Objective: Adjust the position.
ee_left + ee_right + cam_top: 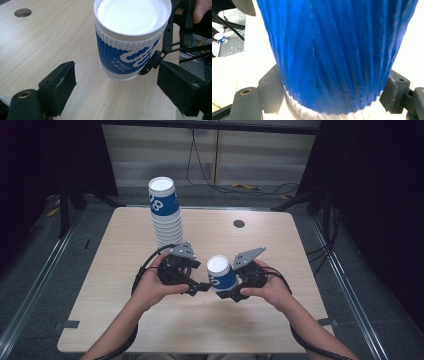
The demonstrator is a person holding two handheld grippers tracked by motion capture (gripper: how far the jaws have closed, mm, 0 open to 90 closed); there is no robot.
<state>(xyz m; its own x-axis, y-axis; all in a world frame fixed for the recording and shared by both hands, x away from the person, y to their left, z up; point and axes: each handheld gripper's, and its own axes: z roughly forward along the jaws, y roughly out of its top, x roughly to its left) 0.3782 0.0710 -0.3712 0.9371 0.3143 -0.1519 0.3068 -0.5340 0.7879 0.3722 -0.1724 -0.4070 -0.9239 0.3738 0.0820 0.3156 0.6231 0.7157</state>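
Held cup: a blue-and-white ribbed paper cup (220,274) was off the stack, upright and slightly tilted, raised just above the wooden table (110,285) near its front middle; its white inside faced up.
Right gripper: the right gripper (231,289) was grasping that cup; in the right gripper view both black pads pressed the cup's blue wall (337,50) from either side near its white bottom band.
Left gripper: the left gripper (199,287) sat just left of the cup, its tips pointing toward the cup's base. In the left gripper view its two jaws stood apart with bare table between them, and the cup (130,42) lay beyond them, untouched.
Hands: the left hand (152,287) and right hand (272,287) each gripped a gripper body, forearms coming in from the near edge.
Cup stack: a tall stack of matching paper cups (165,215) stood upright on the table behind the left gripper, apart from the held cup.
Table hole: a round cable hole (239,224) lay at the far side, right of the stack.
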